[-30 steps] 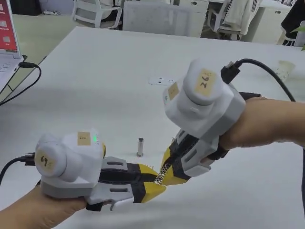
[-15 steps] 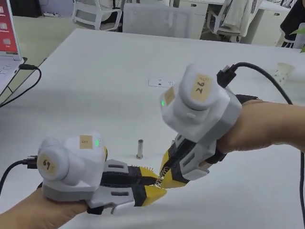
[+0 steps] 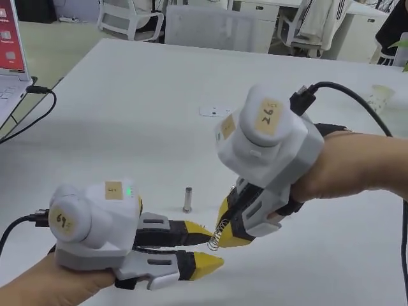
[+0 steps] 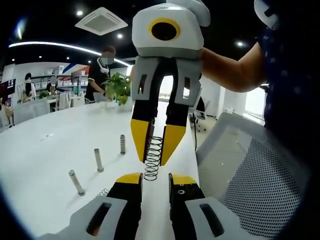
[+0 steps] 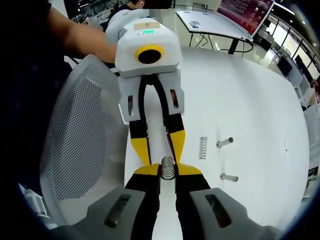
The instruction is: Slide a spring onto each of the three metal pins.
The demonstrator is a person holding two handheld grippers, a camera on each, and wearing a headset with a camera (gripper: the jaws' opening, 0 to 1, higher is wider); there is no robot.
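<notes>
Holding a spring (image 4: 152, 157) lengthwise, right tool (image 3: 224, 234) clamped on it above the counter (image 3: 127, 115). Left tool (image 4: 156, 178) slack, jaws apart, seemingly clear of the coil. All three pins (image 4: 99, 160) bare. Next: carry to the upright pin (image 3: 187, 199) at 11 o'clock, align bore, slide down.

My white table (image 3: 127, 115), laptop (image 3: 7, 44) off to my left, black cable (image 3: 33, 107) by it; paper cup (image 3: 381, 94) far right; mesh chair (image 4: 250, 165) near me
</notes>
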